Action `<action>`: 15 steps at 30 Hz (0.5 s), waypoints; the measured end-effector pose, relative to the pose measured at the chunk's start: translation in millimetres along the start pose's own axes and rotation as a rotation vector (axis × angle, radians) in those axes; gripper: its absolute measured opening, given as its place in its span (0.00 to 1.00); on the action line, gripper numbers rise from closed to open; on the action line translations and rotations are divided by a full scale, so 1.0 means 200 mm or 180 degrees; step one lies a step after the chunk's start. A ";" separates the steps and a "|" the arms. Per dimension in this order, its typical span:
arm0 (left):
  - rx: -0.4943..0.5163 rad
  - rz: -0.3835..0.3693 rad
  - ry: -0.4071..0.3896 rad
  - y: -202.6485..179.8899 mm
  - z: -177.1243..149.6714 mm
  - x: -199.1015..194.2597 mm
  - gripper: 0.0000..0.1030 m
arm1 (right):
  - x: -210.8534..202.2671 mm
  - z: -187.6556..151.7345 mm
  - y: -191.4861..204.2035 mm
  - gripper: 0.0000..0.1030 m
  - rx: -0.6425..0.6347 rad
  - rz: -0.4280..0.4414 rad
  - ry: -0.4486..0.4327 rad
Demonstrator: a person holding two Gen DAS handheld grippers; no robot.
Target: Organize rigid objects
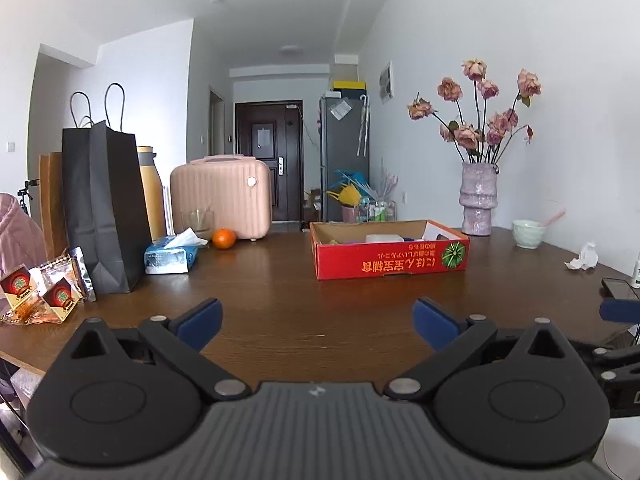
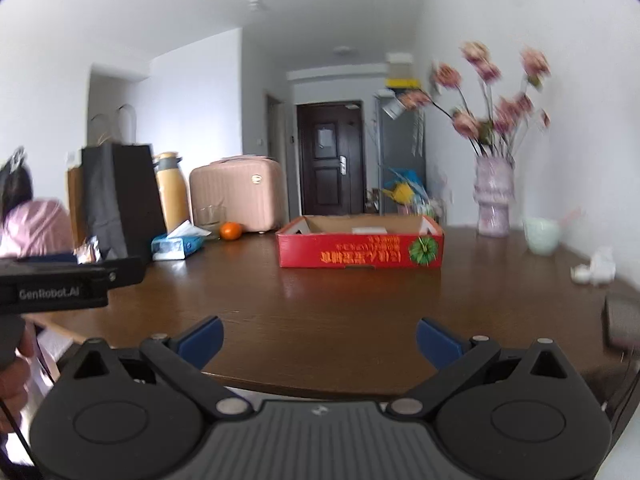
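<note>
A shallow red cardboard box (image 1: 392,260) (image 2: 360,250) lies on the brown table (image 1: 320,300) (image 2: 320,300), far middle, with a white item and other small things inside it. My left gripper (image 1: 318,322) is open and holds nothing, hovering over the table's near part, well short of the box. My right gripper (image 2: 320,342) is also open and holds nothing, at the table's near edge. The left tool's black body (image 2: 60,284) shows at the left of the right wrist view. An orange (image 1: 223,239) (image 2: 231,231) sits left of the box.
At the left stand a black paper bag (image 1: 102,208), a tissue pack (image 1: 170,256), a glass, a pink case (image 1: 222,196) and snack packets (image 1: 48,292). At the right are a vase of flowers (image 1: 478,204), a pale bowl (image 1: 528,233), crumpled tissue (image 1: 584,258) and a phone (image 1: 620,288). A person in pink sits far left.
</note>
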State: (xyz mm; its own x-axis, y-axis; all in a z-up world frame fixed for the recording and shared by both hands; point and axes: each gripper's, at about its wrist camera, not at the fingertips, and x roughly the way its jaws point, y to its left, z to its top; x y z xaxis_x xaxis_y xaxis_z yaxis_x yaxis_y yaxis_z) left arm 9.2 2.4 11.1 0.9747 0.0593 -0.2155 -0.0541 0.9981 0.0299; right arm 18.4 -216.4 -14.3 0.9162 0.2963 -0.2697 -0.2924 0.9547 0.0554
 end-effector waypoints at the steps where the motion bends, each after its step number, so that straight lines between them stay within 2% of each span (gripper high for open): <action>1: -0.0007 0.0013 -0.0007 0.00 0.00 0.00 1.00 | 0.00 0.01 0.00 1.00 -0.0022 -0.0008 -0.0016; 15: 0.0020 0.0019 -0.0084 -0.01 0.01 -0.03 1.00 | 0.00 0.04 -0.03 1.00 0.0063 -0.0012 0.0012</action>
State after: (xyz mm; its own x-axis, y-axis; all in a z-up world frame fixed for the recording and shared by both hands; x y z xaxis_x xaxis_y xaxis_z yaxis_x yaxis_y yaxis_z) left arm 4.9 0.2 14.5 0.9797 0.0648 -0.1896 -0.0588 0.9976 0.0373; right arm 23.2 -222.3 -6.6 0.9163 0.2926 -0.2735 -0.2835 0.9562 0.0732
